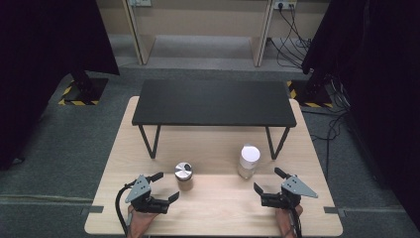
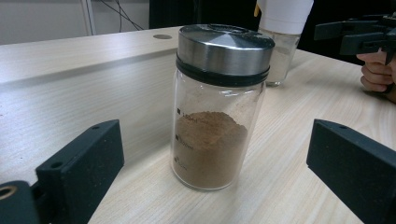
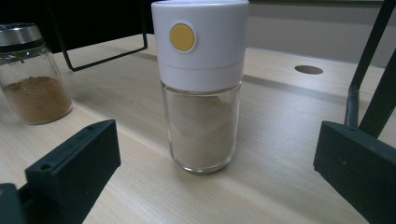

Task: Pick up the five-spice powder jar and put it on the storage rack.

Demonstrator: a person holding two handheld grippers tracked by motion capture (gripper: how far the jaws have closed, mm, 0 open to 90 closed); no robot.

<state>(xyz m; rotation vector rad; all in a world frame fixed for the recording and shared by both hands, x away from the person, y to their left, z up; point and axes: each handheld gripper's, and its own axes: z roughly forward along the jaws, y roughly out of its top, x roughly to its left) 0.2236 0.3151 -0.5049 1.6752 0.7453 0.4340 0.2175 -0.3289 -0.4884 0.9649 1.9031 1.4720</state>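
Beside the black shelf (image 1: pixel 213 103), a clear jar (image 2: pixel 215 121) is showing brown powder under a silver lid; the white-capped shaker (image 3: pixel 201 88) is displaying a yellow dot.

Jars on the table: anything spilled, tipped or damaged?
Nothing stands out. The metal-lidded jar and the white-capped jar both stand upright and closed on the table, with no powder spilled. Both grippers, left and right, are open.

Light wooden table (image 1: pixel 218 208): black low shelf (image 1: pixel 213 102) at far half, steel-lidded jar (image 1: pixel 183 175) and white-capped jar (image 1: pixel 248 160) standing apart in front.
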